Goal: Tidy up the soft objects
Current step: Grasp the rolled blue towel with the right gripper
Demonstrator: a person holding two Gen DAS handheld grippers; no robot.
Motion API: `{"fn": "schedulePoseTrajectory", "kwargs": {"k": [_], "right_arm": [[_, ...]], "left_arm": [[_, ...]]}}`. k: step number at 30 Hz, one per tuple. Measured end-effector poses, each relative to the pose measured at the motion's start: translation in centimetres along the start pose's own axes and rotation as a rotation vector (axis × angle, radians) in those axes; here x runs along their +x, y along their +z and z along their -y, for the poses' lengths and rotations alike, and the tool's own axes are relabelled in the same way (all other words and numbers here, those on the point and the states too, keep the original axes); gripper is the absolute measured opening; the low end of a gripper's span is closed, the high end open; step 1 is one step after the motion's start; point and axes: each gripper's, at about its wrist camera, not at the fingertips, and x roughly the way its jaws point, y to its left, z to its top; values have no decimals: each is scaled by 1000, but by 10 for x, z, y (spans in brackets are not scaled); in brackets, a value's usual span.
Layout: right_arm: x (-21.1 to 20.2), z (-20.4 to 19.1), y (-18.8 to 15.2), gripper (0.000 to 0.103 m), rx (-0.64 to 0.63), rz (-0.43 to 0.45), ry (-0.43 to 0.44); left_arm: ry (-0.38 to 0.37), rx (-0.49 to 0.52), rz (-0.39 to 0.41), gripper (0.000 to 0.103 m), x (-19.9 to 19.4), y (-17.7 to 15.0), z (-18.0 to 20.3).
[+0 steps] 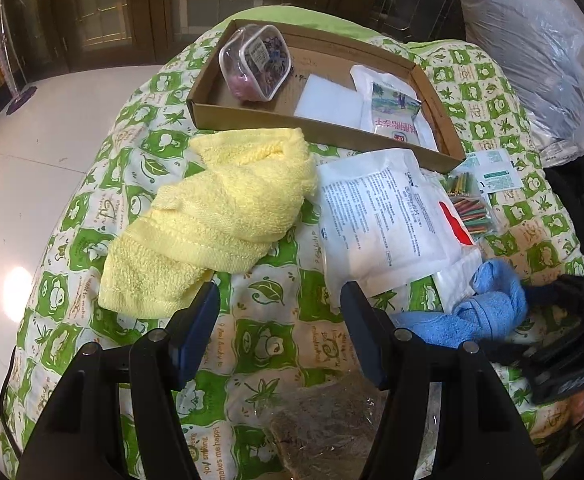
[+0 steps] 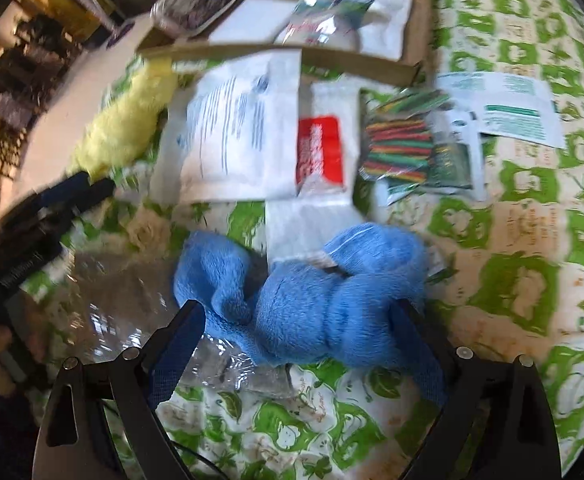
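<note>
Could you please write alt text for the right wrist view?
The right gripper hangs open over a bunched blue cloth on a green-patterned quilt. Beyond lie white packets, a yellow towel and a cardboard tray.

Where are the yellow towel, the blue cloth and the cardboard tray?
yellow towel (image 1: 219,216), left wrist view, middle of its bunched top.
blue cloth (image 2: 312,304), right wrist view, centre of the crumpled bundle.
cardboard tray (image 1: 275,124), left wrist view, near front wall.
</note>
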Motion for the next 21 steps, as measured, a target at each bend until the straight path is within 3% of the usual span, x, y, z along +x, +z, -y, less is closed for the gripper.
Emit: {"fn": "schedulePoseTrajectory", "kwargs": {"k": [2,4,5,9,14,21], "right_arm": [[13,-6,-1,92,-29,-24,-28],[22,-10,-2,79,-48,-28,-57],[23,-9,-2,77,-49,-22,-60],[14,1,0,63,-16,23,-15],[-7,16,3,61,16,81,3],[-50,44,4,61,98,204,-99]], "left_arm": [[-2,-6,-2,62,0,0,-1],[-2,-8,-8,62,1,0,-2],[-2,-8,-11,62,2,0,-2],[1,-3,-18,62,3,0,0],[8,12,-28,62,6,-2,4],[25,71,-69,62,13,-4,17]]}}
